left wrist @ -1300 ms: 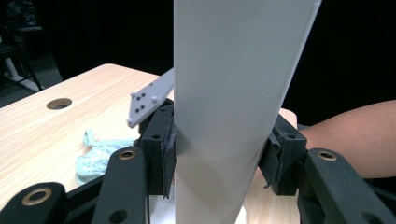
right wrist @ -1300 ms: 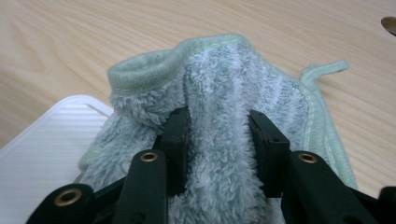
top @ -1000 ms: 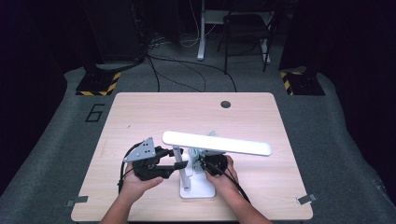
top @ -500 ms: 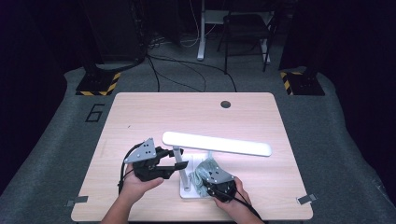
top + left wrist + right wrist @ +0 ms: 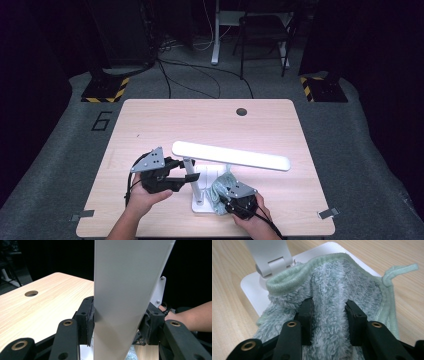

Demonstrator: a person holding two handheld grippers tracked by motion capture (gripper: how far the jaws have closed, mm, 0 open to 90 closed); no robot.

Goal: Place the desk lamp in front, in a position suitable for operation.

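**Lamp steadied on the left, cloth pinched over its base on the right**

Starting at nine o'clock of the lamp, the left tool (image 5: 187,176) reaches in level, and its jaws are clamped on the lamp's stem (image 5: 125,302), pads pressed flat on both sides of the white upright as the left gripper view shows. The desk lamp (image 5: 230,156) stands near the six o'clock edge of the wooden surface (image 5: 200,125), its long white head lying across above the stem and running out toward three o'clock. The stem looks stiff, smooth plastic, and light; I judge it slippery under rubber pads, so a hold low on the upright, close to the base, is the safest place, well away from the hinge and the thin head.

At five o'clock of the stem, the right tool (image 5: 226,192) is clenched on a ridge of pale green terry cloth (image 5: 332,290), bunched up between its jaws. The cloth lies on the lamp's flat white base (image 5: 252,290), touching the stem's foot. It is soft, limp and fluffy; it will drag and fold rather than slide, so a deep pinch in its middle keeps it gathered for wiping.
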